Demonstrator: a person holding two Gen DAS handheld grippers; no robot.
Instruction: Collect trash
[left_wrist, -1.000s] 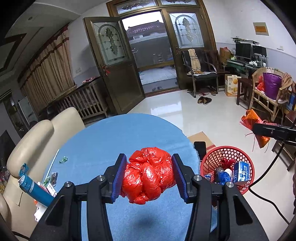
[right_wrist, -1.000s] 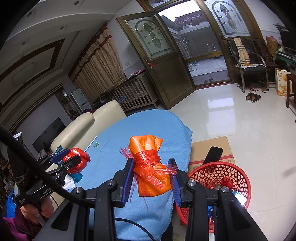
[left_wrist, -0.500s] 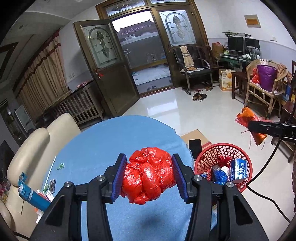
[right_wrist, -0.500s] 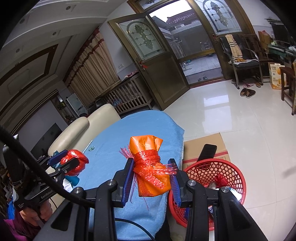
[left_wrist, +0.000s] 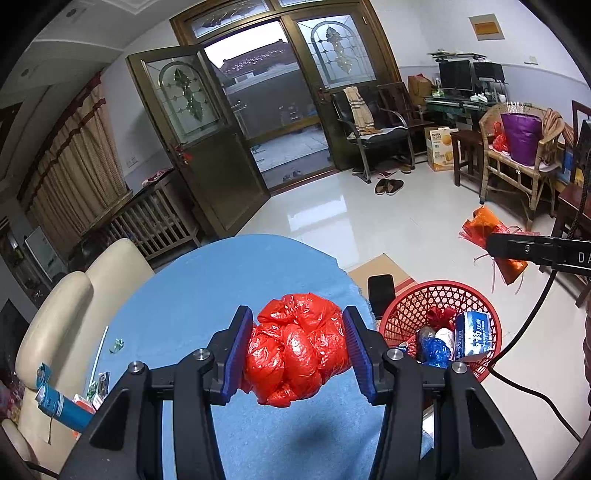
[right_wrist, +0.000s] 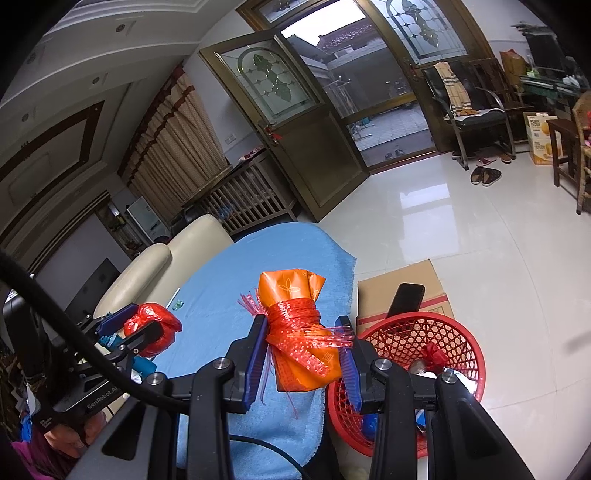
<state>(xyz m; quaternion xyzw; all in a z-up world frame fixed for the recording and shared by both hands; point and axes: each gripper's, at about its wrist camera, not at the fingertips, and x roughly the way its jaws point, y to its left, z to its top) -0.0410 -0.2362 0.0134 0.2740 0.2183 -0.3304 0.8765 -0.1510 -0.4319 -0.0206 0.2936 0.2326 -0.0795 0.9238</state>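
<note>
My left gripper (left_wrist: 297, 350) is shut on a crumpled red plastic bag (left_wrist: 295, 349), held above the blue cloth-covered table (left_wrist: 207, 295). The same bag (right_wrist: 153, 328) shows at the left of the right wrist view. My right gripper (right_wrist: 304, 362) is shut on an orange wrapper bundle tied with red mesh (right_wrist: 301, 339), near the table's right edge. In the left wrist view that bundle (left_wrist: 487, 236) hangs right of the table, beyond the basket. A red mesh basket (left_wrist: 439, 328) on the floor, at the table's right edge, holds several pieces of trash; in the right wrist view the basket (right_wrist: 410, 336) lies just right of the bundle.
A cream sofa (left_wrist: 74, 295) borders the table's left side. Small scraps, a blue tube (left_wrist: 62, 406) and a straw lie on the table's left part. A flat cardboard box (right_wrist: 402, 284) with a black phone (right_wrist: 406, 299) sits behind the basket. Chairs and a desk stand far right.
The left gripper has shifted toward the right, so the basket now sits closer beside its red bag. The right gripper with the orange bundle has stayed almost in place, rolling slightly.
</note>
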